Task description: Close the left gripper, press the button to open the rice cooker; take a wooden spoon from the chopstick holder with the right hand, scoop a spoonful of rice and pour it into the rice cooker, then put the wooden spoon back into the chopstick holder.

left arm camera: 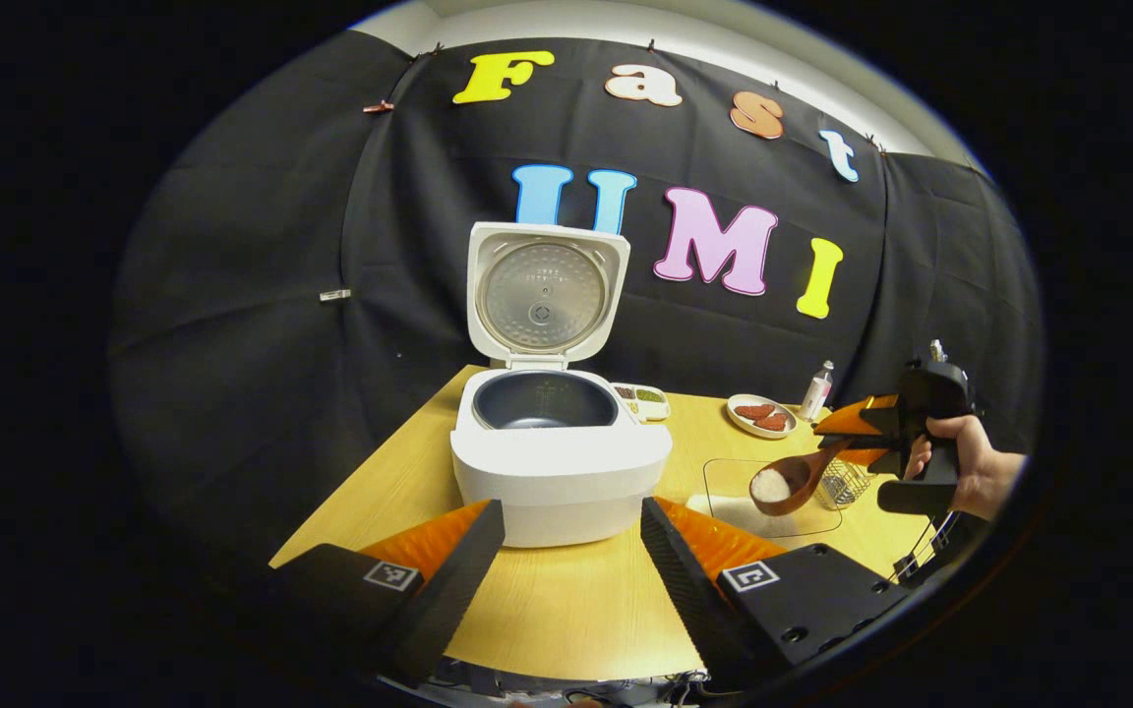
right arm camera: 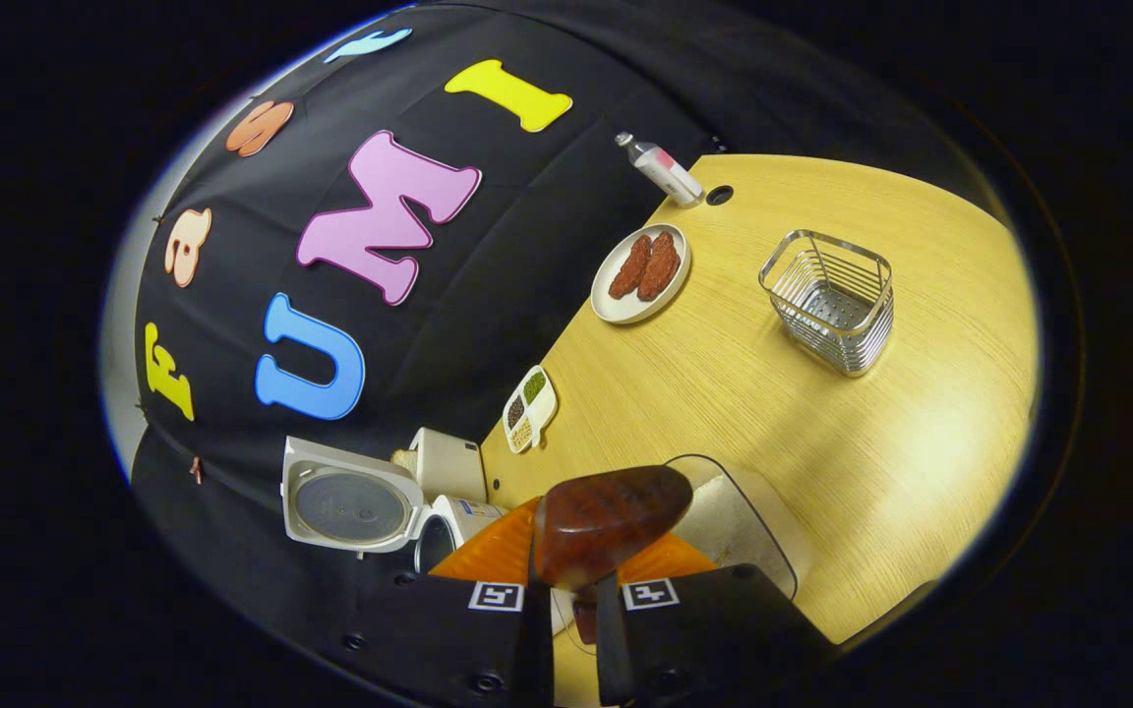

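The white rice cooker (left arm camera: 559, 462) stands open on the wooden table, lid (left arm camera: 544, 293) upright, dark inner pot (left arm camera: 542, 398) showing. My left gripper (left arm camera: 571, 511) hangs open just in front of it, holding nothing. To the right, a hand holds my right gripper (left arm camera: 857, 433), which is shut on the handle of the wooden spoon (left arm camera: 795, 477). The spoon carries a heap of white rice (left arm camera: 771, 484) above the clear rice container (left arm camera: 724, 511). In the right gripper view the spoon's back (right arm camera: 611, 521) rises from my right gripper (right arm camera: 574, 590), with the rice cooker (right arm camera: 360, 506) at lower left.
The wire chopstick holder (right arm camera: 832, 300) stands empty on the table, also seen beside the spoon (left arm camera: 842, 482). A plate of red pieces (right arm camera: 640, 264), a small bottle (right arm camera: 665, 169) and a divided dish of grains (right arm camera: 527, 405) line the table's back edge.
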